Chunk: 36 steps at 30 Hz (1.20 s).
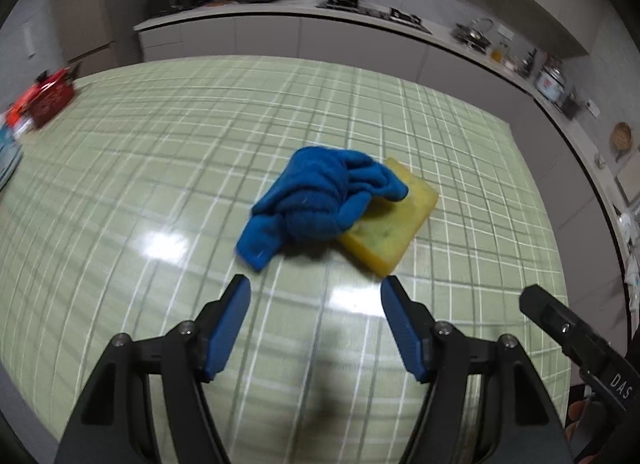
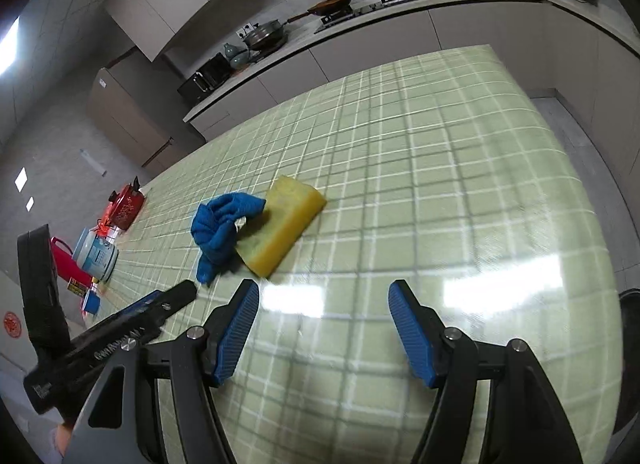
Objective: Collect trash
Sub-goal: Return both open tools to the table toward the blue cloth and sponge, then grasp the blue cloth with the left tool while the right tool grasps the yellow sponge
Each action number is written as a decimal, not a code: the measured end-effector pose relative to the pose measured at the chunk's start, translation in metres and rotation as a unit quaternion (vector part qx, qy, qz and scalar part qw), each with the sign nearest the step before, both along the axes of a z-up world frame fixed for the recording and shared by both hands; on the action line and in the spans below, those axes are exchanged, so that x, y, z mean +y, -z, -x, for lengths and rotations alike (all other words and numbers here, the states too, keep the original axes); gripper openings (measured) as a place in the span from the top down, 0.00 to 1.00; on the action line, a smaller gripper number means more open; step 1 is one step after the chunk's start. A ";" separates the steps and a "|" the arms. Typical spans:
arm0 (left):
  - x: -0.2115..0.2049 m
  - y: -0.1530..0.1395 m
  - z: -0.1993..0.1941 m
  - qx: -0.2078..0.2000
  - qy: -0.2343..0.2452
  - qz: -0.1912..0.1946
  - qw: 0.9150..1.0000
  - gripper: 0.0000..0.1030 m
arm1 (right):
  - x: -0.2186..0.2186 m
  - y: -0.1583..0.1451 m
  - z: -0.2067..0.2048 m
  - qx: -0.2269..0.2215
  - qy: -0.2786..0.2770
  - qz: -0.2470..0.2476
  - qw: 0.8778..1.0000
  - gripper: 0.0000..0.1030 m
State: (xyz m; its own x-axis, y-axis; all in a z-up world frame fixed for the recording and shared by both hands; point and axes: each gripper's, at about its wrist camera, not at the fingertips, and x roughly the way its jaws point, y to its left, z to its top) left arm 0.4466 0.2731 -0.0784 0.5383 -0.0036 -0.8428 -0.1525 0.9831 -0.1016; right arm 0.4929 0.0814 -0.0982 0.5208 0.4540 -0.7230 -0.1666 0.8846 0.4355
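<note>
A crumpled blue cloth (image 1: 320, 200) lies on the green checked table (image 1: 160, 168), draped over one end of a yellow sponge (image 1: 394, 224). My left gripper (image 1: 316, 290) hovers just short of both, open, with nothing between its blue pads. In the right wrist view the same cloth (image 2: 220, 228) and sponge (image 2: 288, 224) lie ahead and to the left of my right gripper (image 2: 324, 294), which is open and empty too. The left gripper's finger (image 2: 176, 298) reaches in from the left of that view, near the cloth. The right gripper's finger (image 1: 568, 328) shows at the right edge of the left wrist view.
A red tin (image 2: 126, 206), a pale blue jar (image 2: 96, 256), a red cup (image 2: 66, 262) and a small blue cup (image 2: 91, 301) stand along the table's left edge. Behind the table runs a kitchen counter (image 2: 360, 28) with pans and a hob.
</note>
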 end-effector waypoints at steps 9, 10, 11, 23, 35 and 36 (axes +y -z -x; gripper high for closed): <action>0.017 0.015 -0.057 0.013 0.069 0.011 0.997 0.33 | 0.035 0.014 -0.024 0.017 0.065 0.015 0.998 0.31; 0.018 0.017 -0.061 0.014 0.074 0.014 0.997 0.33 | 0.037 0.015 -0.025 0.020 0.069 0.019 0.997 0.31; 0.022 0.019 -0.064 0.014 0.078 0.018 0.997 0.33 | 0.042 0.017 -0.028 0.023 0.075 0.024 0.997 0.31; 0.097 0.018 -0.061 -0.010 0.056 0.098 0.994 0.62 | 0.094 0.031 -0.065 0.047 0.086 0.029 0.995 0.31; 0.133 0.016 -0.047 -0.012 0.017 0.088 0.996 0.56 | 0.126 0.041 -0.078 0.058 0.072 0.039 0.995 0.31; 0.139 0.015 -0.048 -0.013 0.013 0.090 0.996 0.58 | 0.129 0.041 -0.079 0.058 0.071 0.039 0.995 0.31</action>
State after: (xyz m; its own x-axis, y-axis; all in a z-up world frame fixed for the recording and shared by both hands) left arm 0.4942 0.4119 -0.0938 0.5576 -0.1679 -0.8129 -0.1217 0.9522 -0.2802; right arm 0.5718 0.2099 -0.1390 0.4868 0.3213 -0.8123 0.0108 0.9276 0.3735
